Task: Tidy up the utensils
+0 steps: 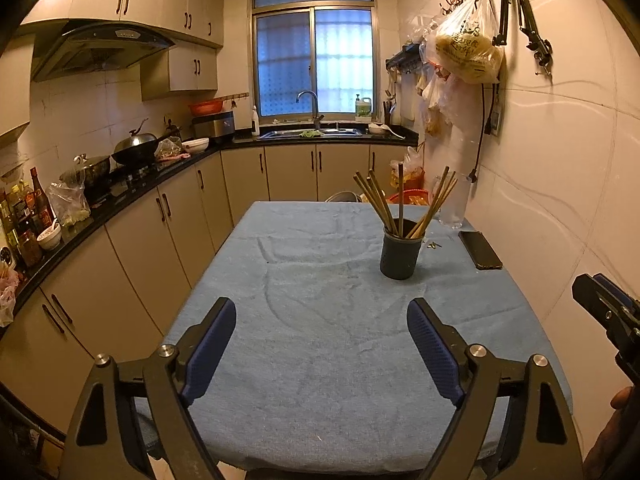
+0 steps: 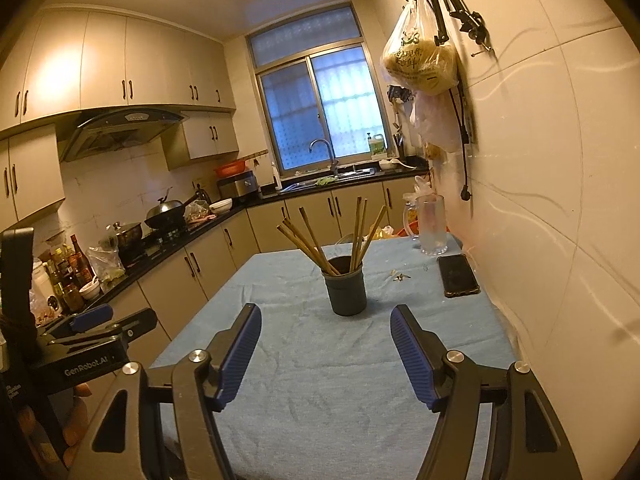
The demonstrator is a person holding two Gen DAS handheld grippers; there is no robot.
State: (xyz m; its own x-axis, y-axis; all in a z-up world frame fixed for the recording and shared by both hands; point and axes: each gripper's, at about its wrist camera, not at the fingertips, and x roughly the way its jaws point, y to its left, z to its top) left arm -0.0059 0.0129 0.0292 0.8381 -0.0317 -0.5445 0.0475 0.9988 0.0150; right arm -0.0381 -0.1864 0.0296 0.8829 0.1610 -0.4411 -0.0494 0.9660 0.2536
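Chopsticks (image 1: 404,204) gathered upright in dark cup (image 1: 401,250), mid-table on blue cloth (image 1: 320,340); both claws released, empty.

Left gripper (image 1: 322,344) and right gripper (image 2: 326,350) spread wide above bare cloth, short of the cup, nothing between ribbed blue pads (image 2: 412,360). Looks finished or close to it; best to keep clear of the fanned sticks, easily tipped. Slim wooden sticks, round matte plastic cup, soft wrinkled towel weave. Glossy flat phone (image 2: 457,276) and clear glass mug (image 2: 431,224) near the wall.
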